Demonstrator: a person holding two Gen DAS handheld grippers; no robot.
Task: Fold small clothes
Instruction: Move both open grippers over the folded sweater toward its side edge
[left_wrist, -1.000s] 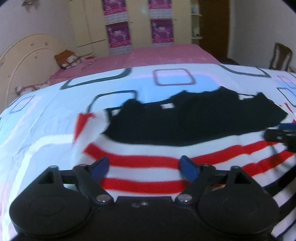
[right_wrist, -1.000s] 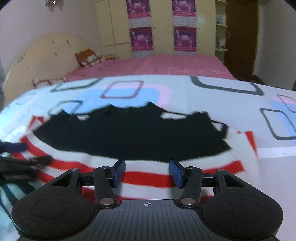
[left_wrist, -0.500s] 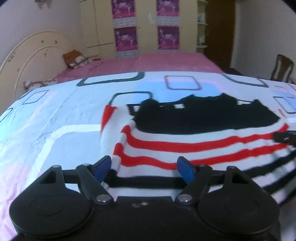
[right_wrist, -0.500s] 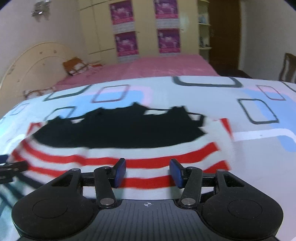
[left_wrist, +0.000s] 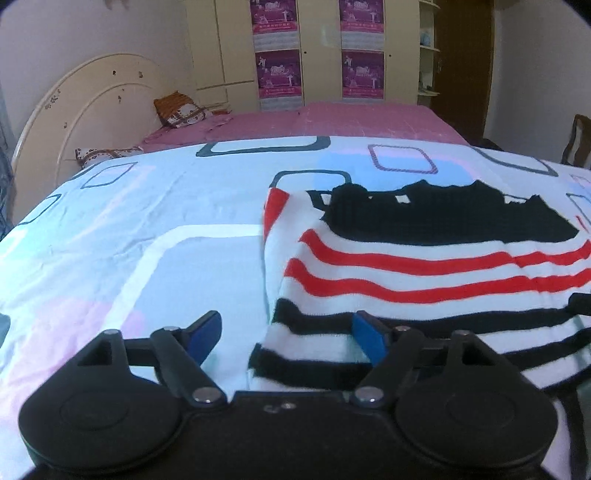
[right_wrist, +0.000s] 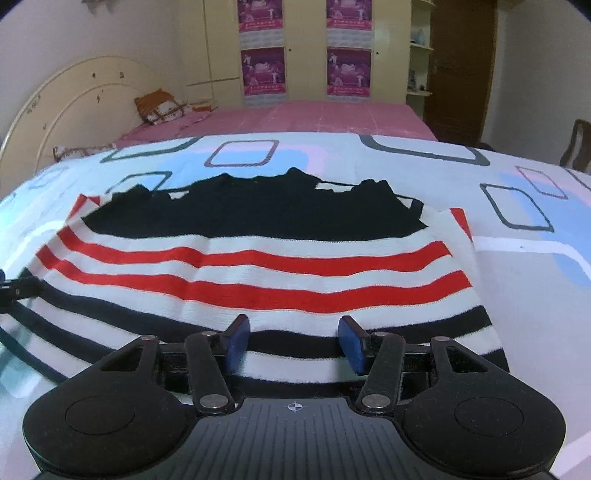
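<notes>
where 1 striped sweater (right_wrist: 258, 266) lies on bedspread (right_wrist: 517, 192), 2 tongs, left tongs (left_wrist: 286, 334), right tongs (right_wrist: 293, 338), both agape

- Left gripper (left_wrist: 286, 334), fingers spread wide, held low and level, pointing forward.
- Right gripper (right_wrist: 294, 341), fingers likewise parted, level, pointing forward.

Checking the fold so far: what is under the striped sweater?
The striped sweater lies on the patterned bedsheet. At its sides, a lower layer with a red band shows. Anything beneath the middle is covered.
</notes>
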